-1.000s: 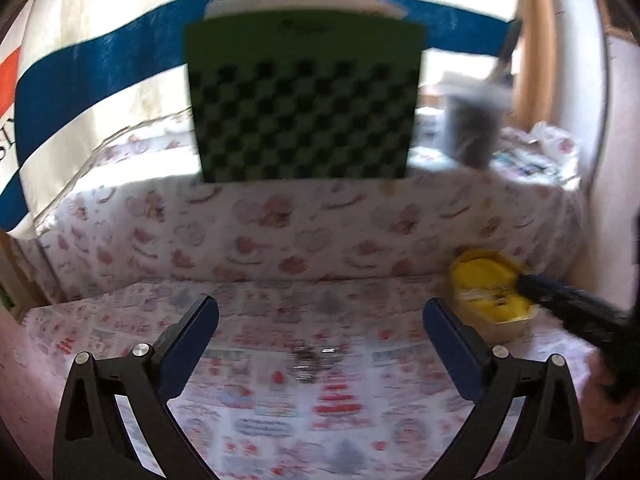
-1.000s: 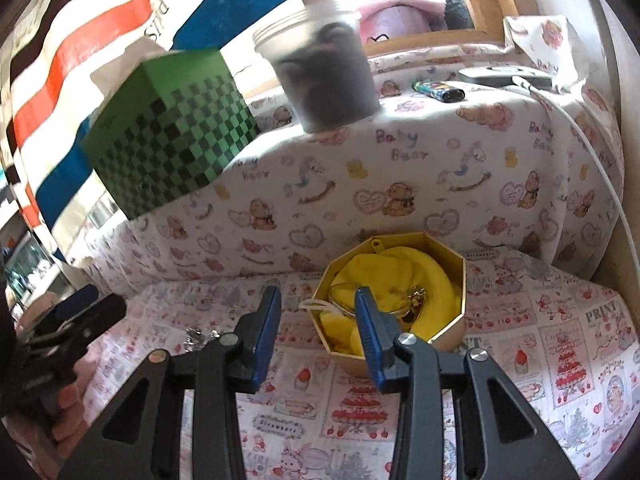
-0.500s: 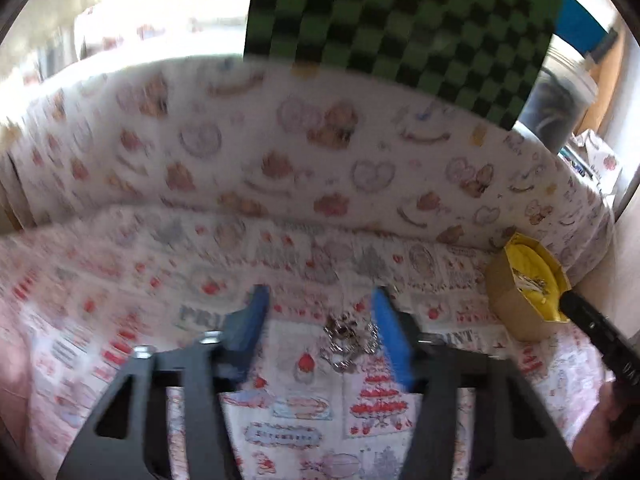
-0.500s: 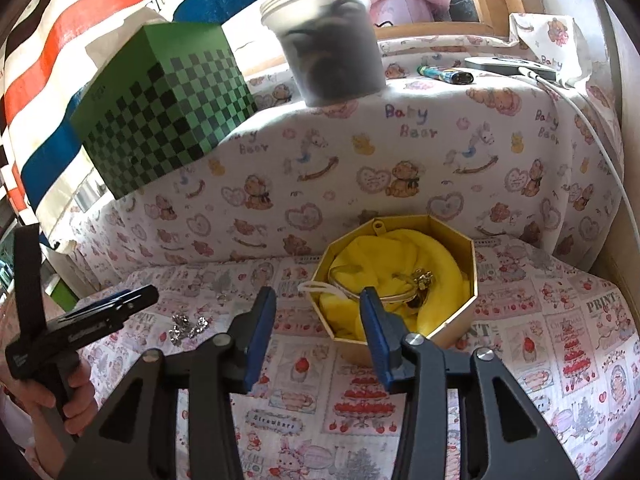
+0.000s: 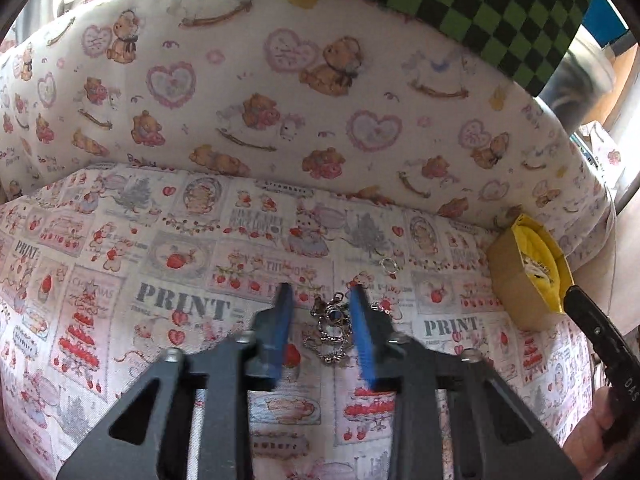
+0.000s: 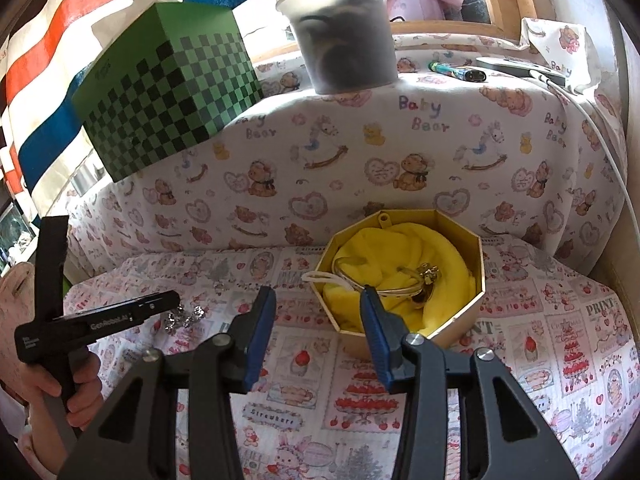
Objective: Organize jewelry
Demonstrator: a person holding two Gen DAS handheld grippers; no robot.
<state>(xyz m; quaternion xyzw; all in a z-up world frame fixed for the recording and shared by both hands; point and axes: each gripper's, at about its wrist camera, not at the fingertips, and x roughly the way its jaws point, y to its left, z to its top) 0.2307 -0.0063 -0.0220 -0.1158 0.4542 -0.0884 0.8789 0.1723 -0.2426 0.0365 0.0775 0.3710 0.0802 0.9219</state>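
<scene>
- Jaws of our left gripper (image 5: 318,296) are closing around the silver chain (image 5: 332,330), pads not yet pressing it.
- Chain lies on the cloth, running lengthwise between the fingers.
- Our right gripper (image 6: 316,300) hangs half-open and empty before the jewelry box (image 6: 478,276), well apart to the chain's right.

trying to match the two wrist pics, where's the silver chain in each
Left wrist: silver chain lies low centre on the cloth, between the closing left tool's blue pads.
Right wrist: low left, just beyond the left tool's tip.
Shared landmark: yellow-lined box, far right in the left view, centre-right in the right.
</scene>
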